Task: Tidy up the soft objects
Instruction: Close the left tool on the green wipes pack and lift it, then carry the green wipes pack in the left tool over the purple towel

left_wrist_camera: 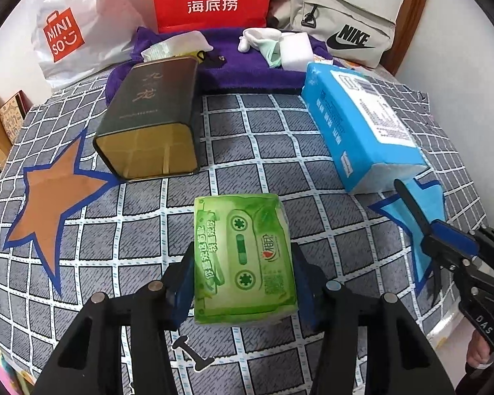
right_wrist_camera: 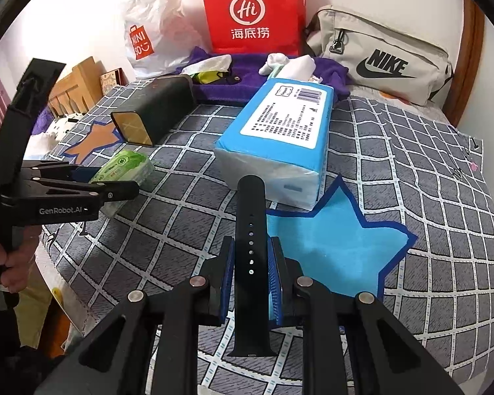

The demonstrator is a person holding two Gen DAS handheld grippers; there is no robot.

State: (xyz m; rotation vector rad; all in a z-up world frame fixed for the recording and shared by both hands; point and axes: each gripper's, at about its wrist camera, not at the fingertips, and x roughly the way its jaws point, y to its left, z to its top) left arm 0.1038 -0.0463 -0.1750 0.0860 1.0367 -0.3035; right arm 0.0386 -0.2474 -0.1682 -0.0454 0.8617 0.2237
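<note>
The left gripper (left_wrist_camera: 243,283) clasps a light, squashy green tissue pack (left_wrist_camera: 243,256) across its middle, while the right gripper (right_wrist_camera: 250,270) pinches a floppy black strap (right_wrist_camera: 250,247) mid-length.

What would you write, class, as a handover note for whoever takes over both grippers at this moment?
Left gripper: its pads are against the sides of the green tissue pack, which lies on the checked sheet.
Right gripper: shut on a black watch strap, above the blue star.
Big blue tissue pack lies by that star; dark tin lies near the orange star.
Done: nothing visibly sorted yet.
Left: place strap and green pack, probably also the blue pack.
</note>
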